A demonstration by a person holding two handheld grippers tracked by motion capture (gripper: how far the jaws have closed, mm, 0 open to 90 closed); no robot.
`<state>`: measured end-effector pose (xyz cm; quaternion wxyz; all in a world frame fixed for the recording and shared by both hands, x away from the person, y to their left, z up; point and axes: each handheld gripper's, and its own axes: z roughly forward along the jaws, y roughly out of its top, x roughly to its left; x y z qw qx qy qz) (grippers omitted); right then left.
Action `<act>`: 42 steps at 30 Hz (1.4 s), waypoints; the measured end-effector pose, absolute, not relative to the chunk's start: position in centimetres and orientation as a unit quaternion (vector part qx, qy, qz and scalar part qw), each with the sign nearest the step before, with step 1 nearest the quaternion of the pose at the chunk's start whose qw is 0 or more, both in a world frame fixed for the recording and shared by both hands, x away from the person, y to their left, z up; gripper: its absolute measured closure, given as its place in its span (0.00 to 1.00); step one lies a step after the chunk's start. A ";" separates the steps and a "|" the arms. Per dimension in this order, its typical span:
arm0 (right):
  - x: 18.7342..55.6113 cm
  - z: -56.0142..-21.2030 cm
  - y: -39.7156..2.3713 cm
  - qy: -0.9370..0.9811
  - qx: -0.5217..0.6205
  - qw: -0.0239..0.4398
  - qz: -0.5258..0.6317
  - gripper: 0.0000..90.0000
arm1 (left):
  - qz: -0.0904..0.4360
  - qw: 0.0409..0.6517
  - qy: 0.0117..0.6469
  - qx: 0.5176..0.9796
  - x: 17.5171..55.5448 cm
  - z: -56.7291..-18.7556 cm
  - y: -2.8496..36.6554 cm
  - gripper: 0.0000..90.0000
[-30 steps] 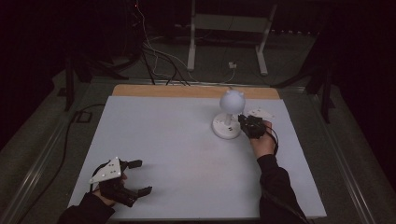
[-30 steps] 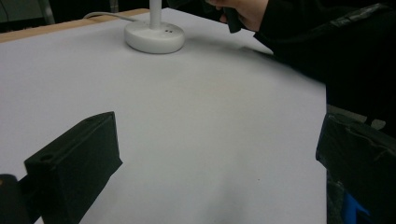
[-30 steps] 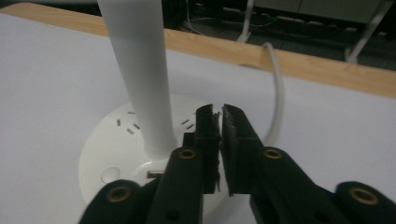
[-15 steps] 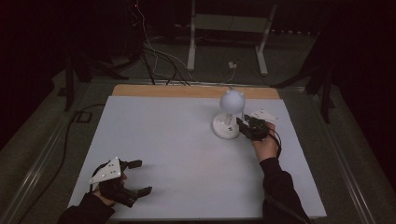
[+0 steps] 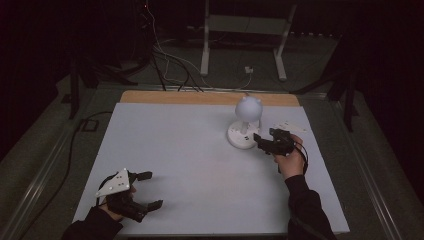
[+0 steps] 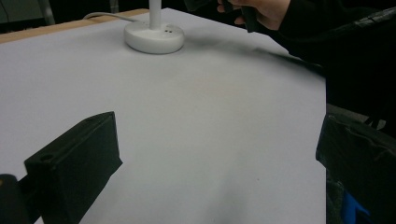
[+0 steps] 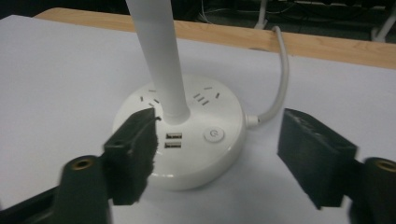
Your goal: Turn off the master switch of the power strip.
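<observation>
Jaws of right gripper [image 7: 215, 154] spread wide, lamp base [image 7: 187, 140] between them.

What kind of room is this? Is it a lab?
Probably a lab or recording studio: a plain white table, loose cables on the dark floor, a metal stand behind, and a white desk lamp.

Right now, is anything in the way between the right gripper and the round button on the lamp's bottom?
Nothing visible. The right gripper is open just before the lamp base, and the round button sits bare between its jaws. The lamp's stem rises behind the button.
</observation>
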<state>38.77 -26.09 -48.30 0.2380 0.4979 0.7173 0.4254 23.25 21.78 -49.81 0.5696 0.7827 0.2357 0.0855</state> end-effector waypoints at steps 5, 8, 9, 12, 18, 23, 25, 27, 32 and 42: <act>38.2 -48.5 -26.6 0.718 0.502 0.211 0.433 0.15 | 0.085 0.571 0.236 0.782 23.3 -49.8 21.8 0.00; 37.7 -48.6 -26.8 0.724 0.494 0.191 0.441 0.03 | 0.084 0.571 0.236 0.782 23.3 -49.8 21.8 0.00; 37.5 -48.6 -26.9 0.727 0.489 0.188 0.444 0.02 | 0.085 0.571 0.236 0.782 23.3 -49.8 21.8 0.00; 37.0 -48.5 -27.1 0.731 0.487 0.185 0.440 0.02 | 0.085 0.571 0.235 0.782 23.2 -49.8 21.8 0.00; 36.2 -48.1 -27.6 0.733 0.486 0.186 0.439 0.00 | 0.085 0.571 0.235 0.782 23.2 -49.8 21.8 0.00; 35.4 -48.1 -27.7 0.741 0.472 0.194 0.436 0.00 | 0.086 0.570 0.234 0.783 23.2 -49.8 21.8 0.00; 35.4 -48.1 -27.7 0.742 0.470 0.194 0.437 0.00 | 0.085 0.570 0.235 0.783 23.2 -49.8 21.8 0.00; 34.9 -48.0 -27.6 0.743 0.465 0.190 0.442 0.00 | 0.085 0.570 0.234 0.783 23.2 -49.8 21.8 0.00; 34.1 -47.8 -27.3 0.748 0.454 0.184 0.447 0.00 | 0.086 0.570 0.233 0.784 23.2 -49.8 21.8 0.00; 31.7 -47.7 -27.2 0.755 0.437 0.179 0.455 0.00 | 0.086 0.570 0.232 0.783 23.2 -49.8 21.8 0.00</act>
